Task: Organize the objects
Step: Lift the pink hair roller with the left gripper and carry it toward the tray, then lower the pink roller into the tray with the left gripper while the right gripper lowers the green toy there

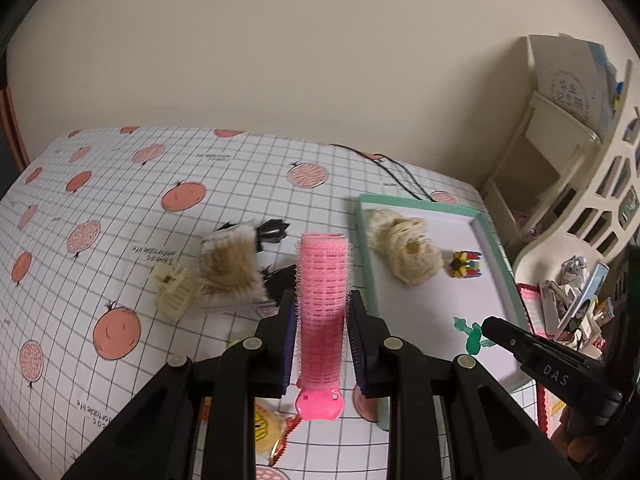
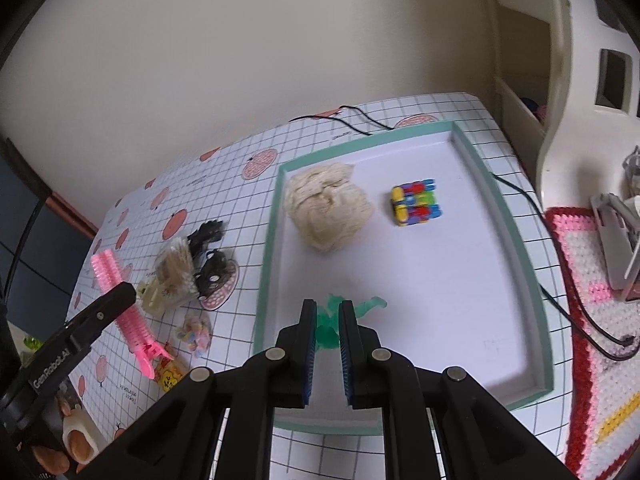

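Pink hair roller (image 1: 322, 316) sits clamped lengthwise between the blue-padded fingers of the left gripper (image 1: 321, 308), raised above the checked tablecloth (image 1: 120, 208), its clip end toward the camera and its open end pointing away. In the right wrist view the right gripper (image 2: 326, 316) stands over the near part of the green-rimmed tray (image 2: 516, 216), its fingers drawn close on a small translucent green plastic piece (image 2: 332, 320) that shows between and beyond their tips; whether the piece is lifted or resting on the tray floor cannot be told. Farther along the tray lie a cream scrunchie (image 2: 330, 210) and, to its right, a multicoloured block toy (image 2: 416, 200), apart from each other. Left of the tray, on the cloth, a cream claw clip (image 1: 174, 290), a beige furry clip (image 1: 232, 268) and black clips (image 1: 272, 232) lie bunched together.
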`<control>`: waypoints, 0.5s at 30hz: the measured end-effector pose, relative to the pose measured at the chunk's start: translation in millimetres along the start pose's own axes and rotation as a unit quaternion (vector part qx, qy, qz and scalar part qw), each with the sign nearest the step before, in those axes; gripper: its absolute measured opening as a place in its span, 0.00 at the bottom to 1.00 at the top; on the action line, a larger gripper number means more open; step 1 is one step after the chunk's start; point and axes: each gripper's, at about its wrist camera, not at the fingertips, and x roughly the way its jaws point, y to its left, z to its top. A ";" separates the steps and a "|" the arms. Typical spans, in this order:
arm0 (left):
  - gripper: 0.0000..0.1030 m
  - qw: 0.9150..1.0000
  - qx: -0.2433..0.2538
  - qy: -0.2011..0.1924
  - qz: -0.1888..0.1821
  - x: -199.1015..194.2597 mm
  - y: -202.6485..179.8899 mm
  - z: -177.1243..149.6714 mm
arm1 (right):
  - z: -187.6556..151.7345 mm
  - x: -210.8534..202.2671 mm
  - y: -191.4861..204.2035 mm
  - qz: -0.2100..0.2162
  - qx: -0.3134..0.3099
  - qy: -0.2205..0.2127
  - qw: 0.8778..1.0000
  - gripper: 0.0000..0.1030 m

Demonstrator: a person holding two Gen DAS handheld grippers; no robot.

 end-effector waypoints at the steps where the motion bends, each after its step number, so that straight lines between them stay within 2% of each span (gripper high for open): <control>1: 0.25 1.000 0.003 -0.003 -0.005 0.1 -3.4 1.1 | 0.4 -1.5 -2.2 0.000 0.002 -0.002 1.000 0.12; 9: 0.25 0.998 0.029 -0.014 -0.048 4.4 -32.3 2.7 | 4.7 -7.8 -24.5 -0.021 0.014 -0.014 1.000 0.12; 13: 0.25 0.996 0.029 -0.011 -0.080 9.6 -46.7 3.5 | 5.1 -6.4 -35.5 -0.031 0.020 -0.015 0.999 0.12; 15: 0.25 0.996 0.037 -0.008 -0.084 14.6 -55.2 2.3 | 6.1 -4.3 -39.5 -0.042 0.016 -0.016 0.999 0.12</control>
